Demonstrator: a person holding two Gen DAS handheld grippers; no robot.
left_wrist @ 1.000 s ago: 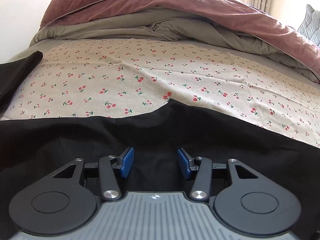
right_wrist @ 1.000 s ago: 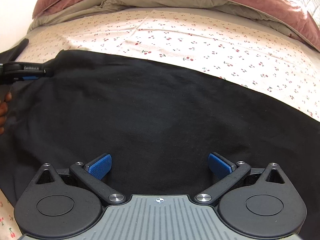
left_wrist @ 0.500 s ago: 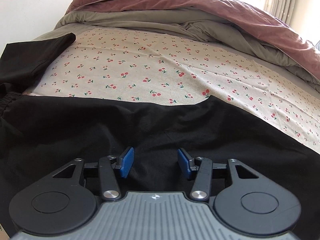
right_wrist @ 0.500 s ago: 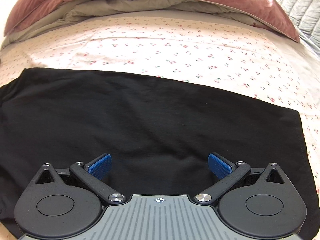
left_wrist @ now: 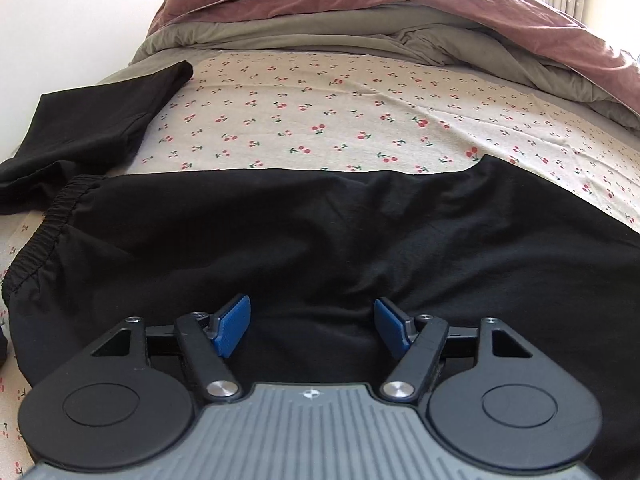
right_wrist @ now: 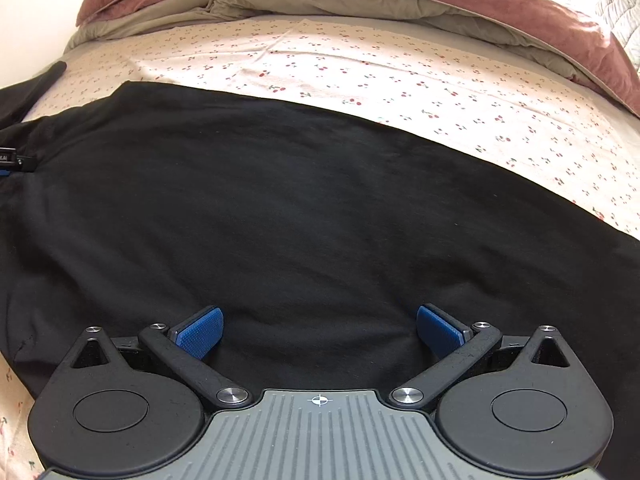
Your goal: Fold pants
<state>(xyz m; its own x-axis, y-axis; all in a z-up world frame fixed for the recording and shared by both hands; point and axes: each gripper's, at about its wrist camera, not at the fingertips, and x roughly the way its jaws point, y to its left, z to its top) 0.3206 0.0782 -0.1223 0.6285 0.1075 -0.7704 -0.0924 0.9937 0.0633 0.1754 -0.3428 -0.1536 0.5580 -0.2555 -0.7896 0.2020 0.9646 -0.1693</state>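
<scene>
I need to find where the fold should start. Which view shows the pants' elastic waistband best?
The left wrist view: the gathered waistband runs clearly down the left end of the pants. The right wrist view shows only smooth black fabric, with no waistband to make out.

Pants (left_wrist: 320, 240) on sheet (left_wrist: 320, 120); bedding (left_wrist: 360, 20) heaped behind.

Bright daylight enters from the upper right (glare there), frames sharp, fisheye bending edges, dark corner vignetting.
</scene>
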